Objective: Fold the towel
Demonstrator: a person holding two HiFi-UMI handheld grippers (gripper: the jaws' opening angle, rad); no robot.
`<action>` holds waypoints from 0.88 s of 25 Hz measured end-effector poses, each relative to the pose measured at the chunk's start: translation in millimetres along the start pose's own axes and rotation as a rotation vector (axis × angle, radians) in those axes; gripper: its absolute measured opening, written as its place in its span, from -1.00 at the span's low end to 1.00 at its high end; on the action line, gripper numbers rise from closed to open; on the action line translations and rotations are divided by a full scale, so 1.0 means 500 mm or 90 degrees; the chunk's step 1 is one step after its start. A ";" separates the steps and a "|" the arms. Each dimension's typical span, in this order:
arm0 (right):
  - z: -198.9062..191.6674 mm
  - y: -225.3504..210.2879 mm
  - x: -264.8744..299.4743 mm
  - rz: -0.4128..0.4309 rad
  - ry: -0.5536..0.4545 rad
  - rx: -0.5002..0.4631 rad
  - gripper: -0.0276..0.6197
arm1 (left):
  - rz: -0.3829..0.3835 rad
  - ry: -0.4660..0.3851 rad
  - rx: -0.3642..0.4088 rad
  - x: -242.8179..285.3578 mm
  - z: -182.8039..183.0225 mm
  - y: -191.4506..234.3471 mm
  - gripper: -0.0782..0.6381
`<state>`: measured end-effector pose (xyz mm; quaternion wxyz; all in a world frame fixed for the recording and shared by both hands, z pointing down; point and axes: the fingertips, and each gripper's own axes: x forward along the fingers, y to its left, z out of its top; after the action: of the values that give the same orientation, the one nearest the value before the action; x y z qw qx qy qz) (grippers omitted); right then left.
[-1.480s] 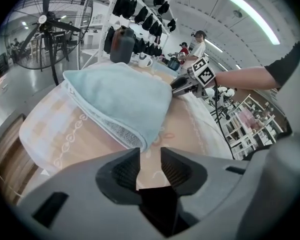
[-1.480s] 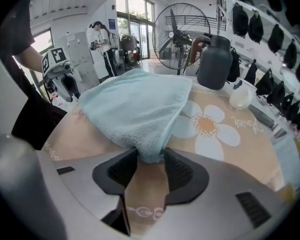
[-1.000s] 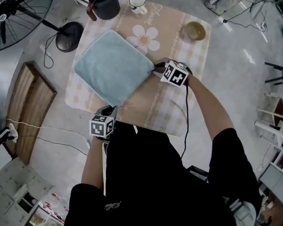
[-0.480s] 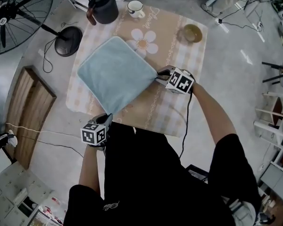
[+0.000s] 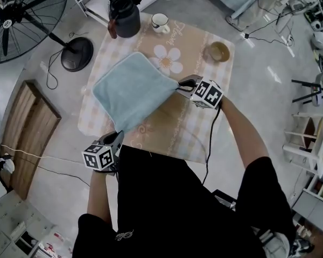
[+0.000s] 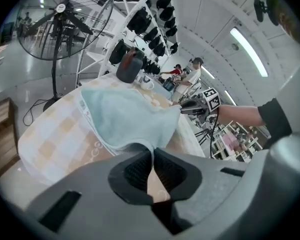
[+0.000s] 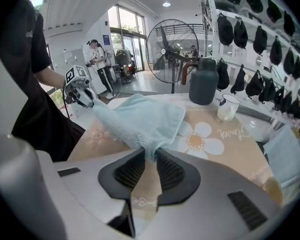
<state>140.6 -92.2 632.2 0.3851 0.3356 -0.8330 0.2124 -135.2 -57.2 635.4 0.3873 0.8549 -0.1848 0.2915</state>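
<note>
A light blue towel (image 5: 134, 90) lies on the small table (image 5: 204, 128), its near edge raised off the cloth. My left gripper (image 5: 116, 138) is at the table's near edge, shut on the towel's near corner (image 6: 140, 144); its jaws have just been closing with that corner between them. My right gripper (image 5: 179, 84) is shut on the towel's right corner (image 7: 149, 144). In the left gripper view the right gripper (image 6: 182, 106) shows at the towel's far tip. The left gripper (image 7: 87, 100) shows in the right gripper view, holding the other corner.
A dark kettle (image 5: 124, 18), a white mug (image 5: 160, 21) and a small bowl (image 5: 219, 51) stand along the table's far side. A standing fan (image 5: 21, 15) is on the floor at far left, a wooden board (image 5: 19, 128) beside the table. Cables run across the floor.
Both grippers have risen with a towel corner each, and the towel's near edge has come up off the table. The left gripper has drawn back toward the person.
</note>
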 end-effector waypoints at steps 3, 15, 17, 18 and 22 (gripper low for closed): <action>0.041 -0.013 0.000 -0.009 -0.002 0.003 -0.69 | -0.019 -0.027 -0.027 -0.018 0.036 0.024 -0.73; 0.219 -0.126 0.071 -0.081 -0.015 0.055 -0.70 | -0.064 -0.089 -0.106 -0.046 0.183 0.171 -0.73; 0.239 -0.143 0.092 -0.093 -0.005 0.059 -0.70 | -0.071 -0.088 -0.112 -0.047 0.202 0.194 -0.73; 0.247 -0.151 0.103 -0.098 0.000 0.062 -0.70 | -0.075 -0.085 -0.112 -0.047 0.210 0.206 -0.73; 0.273 -0.183 0.150 -0.106 0.011 0.081 -0.70 | -0.090 -0.067 -0.120 -0.042 0.241 0.262 -0.73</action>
<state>102.7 -268.2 616.1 0.3867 0.4254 -0.7837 0.2351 -179.2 -230.9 630.6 0.4752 0.8399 -0.1704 0.1994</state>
